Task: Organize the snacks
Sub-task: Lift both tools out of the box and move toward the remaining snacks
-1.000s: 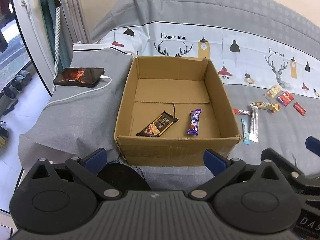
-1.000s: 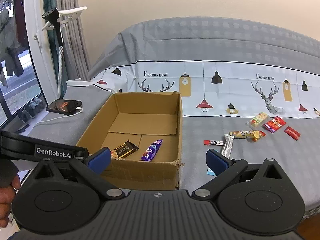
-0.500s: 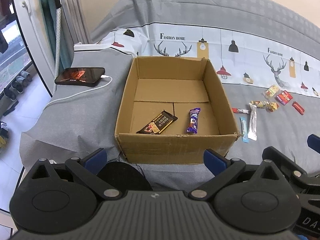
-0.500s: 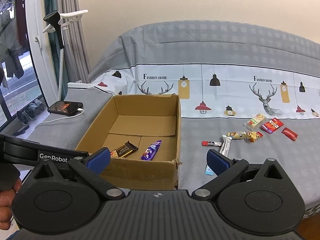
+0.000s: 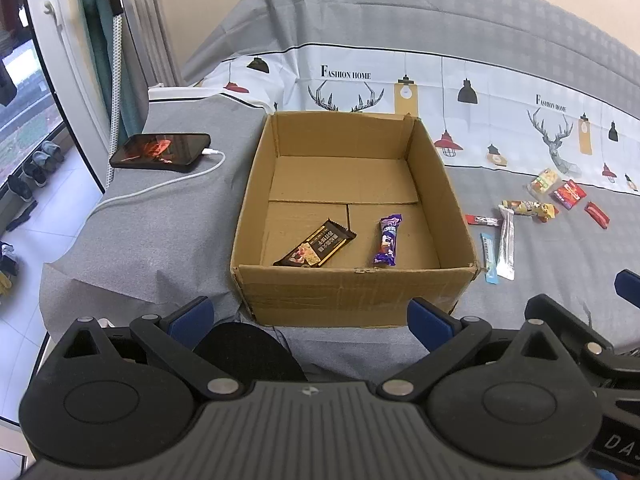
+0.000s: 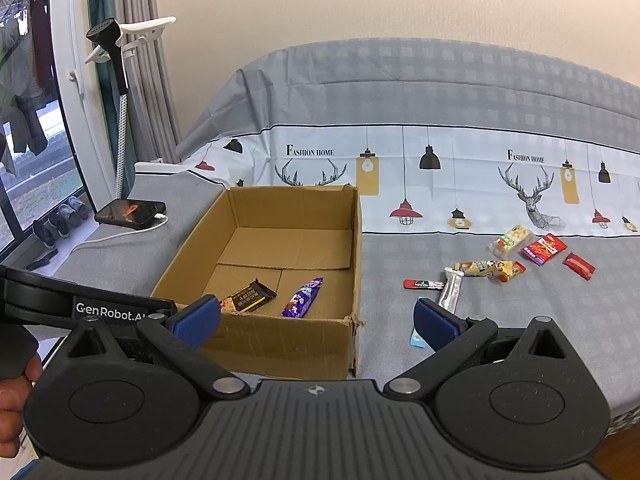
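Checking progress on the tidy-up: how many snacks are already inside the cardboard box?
2. A dark brown bar lies front-left on the floor of the box; a purple wrapper lies just right of it. The near wall may hide more.

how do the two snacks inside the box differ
The brown bar has a dark wrapper and is wider and flatter; the purple candy is narrower, with twisted ends. The brown bar lies diagonally at left; the purple candy lies nearly straight, to its right. Both lie flat, apart, near the front wall of the box.
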A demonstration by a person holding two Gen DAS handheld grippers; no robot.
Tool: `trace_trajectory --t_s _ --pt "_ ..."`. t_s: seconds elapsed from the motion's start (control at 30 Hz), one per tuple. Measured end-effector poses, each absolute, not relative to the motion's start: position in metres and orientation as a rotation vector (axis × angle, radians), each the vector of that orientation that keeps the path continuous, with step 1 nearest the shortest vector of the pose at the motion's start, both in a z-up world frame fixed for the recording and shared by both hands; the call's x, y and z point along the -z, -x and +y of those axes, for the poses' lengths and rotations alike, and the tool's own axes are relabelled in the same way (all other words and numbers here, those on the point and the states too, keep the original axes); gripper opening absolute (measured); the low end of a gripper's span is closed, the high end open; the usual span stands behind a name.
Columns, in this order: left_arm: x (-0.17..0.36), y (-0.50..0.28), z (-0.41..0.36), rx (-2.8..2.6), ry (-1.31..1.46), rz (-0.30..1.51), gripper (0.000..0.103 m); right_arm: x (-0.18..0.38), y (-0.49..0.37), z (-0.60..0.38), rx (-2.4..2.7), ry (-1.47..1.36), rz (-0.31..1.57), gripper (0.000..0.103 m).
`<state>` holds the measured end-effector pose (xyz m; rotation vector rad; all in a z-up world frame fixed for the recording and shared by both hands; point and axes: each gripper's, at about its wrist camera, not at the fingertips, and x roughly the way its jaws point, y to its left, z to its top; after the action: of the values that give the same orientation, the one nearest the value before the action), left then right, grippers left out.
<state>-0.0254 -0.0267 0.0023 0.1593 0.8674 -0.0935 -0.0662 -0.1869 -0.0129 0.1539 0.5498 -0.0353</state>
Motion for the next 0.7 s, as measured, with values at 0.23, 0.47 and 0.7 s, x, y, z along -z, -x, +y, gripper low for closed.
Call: trace_trajectory --t_s 0.23,0.47,0.7 --pt "-0.001 0.025 -0.028 0.093 -0.166 0.870 0.103 0.017 0.065 -0.186 0.038 -0.163 0.565 0.102" --pt "0.002 0.021 -0.029 0.091 -0.169 0.882 0.103 0.020 0.062 -0.189 0.042 -0.177 0.578 0.102" --pt "0.007 0.015 -0.034 0.089 -0.180 0.901 0.103 0.025 0.056 -0.193 0.044 -0.194 0.599 0.102"
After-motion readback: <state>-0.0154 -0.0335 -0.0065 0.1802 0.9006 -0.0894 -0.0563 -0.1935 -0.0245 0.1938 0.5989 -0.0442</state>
